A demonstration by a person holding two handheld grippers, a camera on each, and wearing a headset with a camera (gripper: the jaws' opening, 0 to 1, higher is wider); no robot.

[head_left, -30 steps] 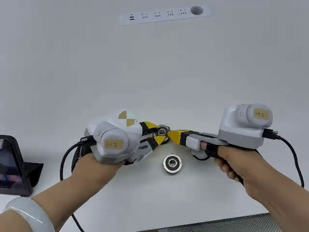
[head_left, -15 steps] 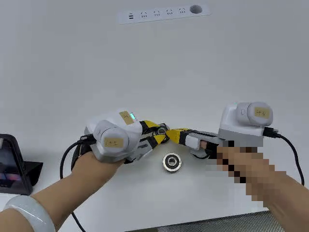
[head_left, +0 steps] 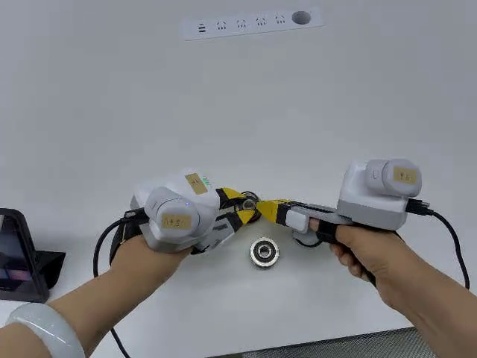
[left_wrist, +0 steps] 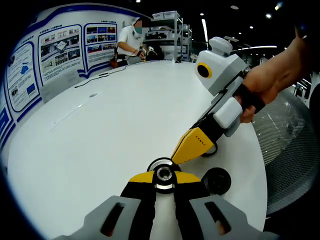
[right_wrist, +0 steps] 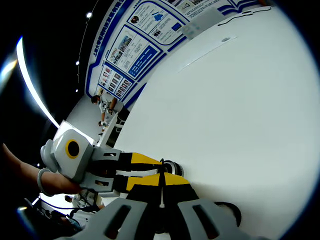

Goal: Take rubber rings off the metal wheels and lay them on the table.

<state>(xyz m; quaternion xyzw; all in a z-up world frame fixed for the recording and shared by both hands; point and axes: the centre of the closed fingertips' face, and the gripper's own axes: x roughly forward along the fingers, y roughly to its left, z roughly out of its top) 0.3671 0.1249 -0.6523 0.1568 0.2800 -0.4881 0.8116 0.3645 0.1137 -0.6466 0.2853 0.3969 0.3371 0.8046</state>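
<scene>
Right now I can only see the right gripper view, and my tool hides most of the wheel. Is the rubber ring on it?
Observer: Yes. In the left gripper view a thin black ring circles the wheel clamped in the left tool. The tip of the right tool meets that ring at the rim.
Operator: Are there more wheels to do?
Observer: One. In the head view a second wheel lies flat on the table, a little nearer the person than the two tools. It has a dark rim and a shiny middle.
</scene>
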